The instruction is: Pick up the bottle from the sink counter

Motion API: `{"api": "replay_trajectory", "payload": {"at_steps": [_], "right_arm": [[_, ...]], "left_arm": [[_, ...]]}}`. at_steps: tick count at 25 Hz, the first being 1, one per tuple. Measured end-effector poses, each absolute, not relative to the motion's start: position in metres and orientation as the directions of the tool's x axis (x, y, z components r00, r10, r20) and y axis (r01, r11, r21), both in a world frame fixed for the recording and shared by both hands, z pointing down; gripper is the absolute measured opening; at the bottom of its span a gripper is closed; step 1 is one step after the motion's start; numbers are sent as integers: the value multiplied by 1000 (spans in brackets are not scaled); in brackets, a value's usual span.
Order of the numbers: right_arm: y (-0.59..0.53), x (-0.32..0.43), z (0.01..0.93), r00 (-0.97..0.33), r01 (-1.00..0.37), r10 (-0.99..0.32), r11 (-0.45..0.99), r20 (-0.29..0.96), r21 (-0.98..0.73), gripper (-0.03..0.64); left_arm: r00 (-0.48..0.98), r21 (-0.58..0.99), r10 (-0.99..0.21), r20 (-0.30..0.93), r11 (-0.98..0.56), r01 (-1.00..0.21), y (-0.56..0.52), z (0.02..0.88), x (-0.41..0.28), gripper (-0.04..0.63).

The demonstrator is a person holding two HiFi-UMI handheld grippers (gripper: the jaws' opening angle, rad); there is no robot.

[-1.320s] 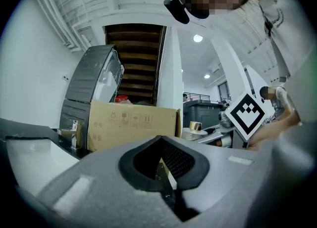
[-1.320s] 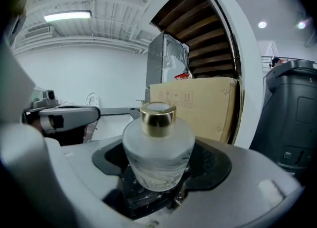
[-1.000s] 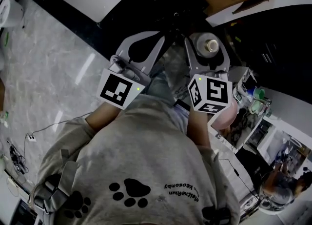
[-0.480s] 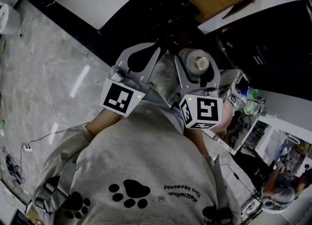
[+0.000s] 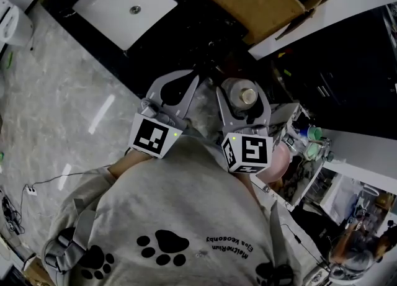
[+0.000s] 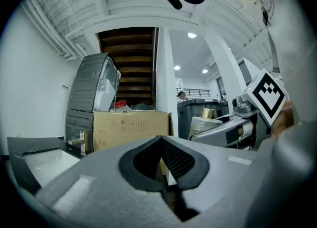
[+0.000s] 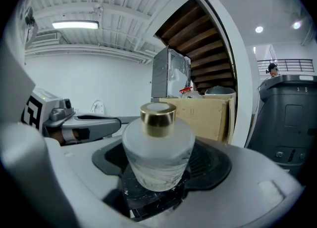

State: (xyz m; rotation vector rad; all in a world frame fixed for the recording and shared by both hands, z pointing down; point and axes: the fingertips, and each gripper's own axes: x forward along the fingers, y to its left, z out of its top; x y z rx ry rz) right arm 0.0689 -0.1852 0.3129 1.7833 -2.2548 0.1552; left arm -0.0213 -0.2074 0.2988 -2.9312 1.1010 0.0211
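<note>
- While the right gripper (image 5: 240, 87) stays clamped on the bottle (image 7: 157, 145), its frosted body between the pads and gold cap upright, it has drawn back from the dark counter (image 5: 186, 36) toward the person.
- Sink (image 5: 124, 5) now lies well apart, so the bottle seems clear of the counter: the pickup looks done.
- Left gripper (image 6: 162, 145) has its jaws together, empty, just beside the right one.

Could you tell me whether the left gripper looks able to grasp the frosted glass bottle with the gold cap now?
Probably not: the frosted glass bottle with the gold cap is clamped in the right gripper, whose jaws flank its sides, and the left gripper is shut.
</note>
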Motion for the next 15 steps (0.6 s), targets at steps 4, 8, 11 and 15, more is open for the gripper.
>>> {"api": "replay_trajectory", "payload": {"at_steps": [4, 8, 11, 15], "right_arm": [[-192, 78, 308, -214, -966, -947, 241, 238, 91, 334], [-196, 85, 315, -220, -962, -947, 250, 236, 106, 334], [-195, 86, 322, -228, -961, -942, 258, 247, 97, 334], [-193, 86, 325, -246, -959, -935, 274, 256, 79, 334]], "left_arm": [[742, -7, -671, -6, -742, -671, -208, 299, -13, 1], [739, -11, -673, 11, -740, -673, -206, 302, -8, 0], [746, -10, -666, 16, -746, -666, -203, 304, -2, 2], [743, -12, -669, 18, -743, -669, -201, 305, 1, 1]]}}
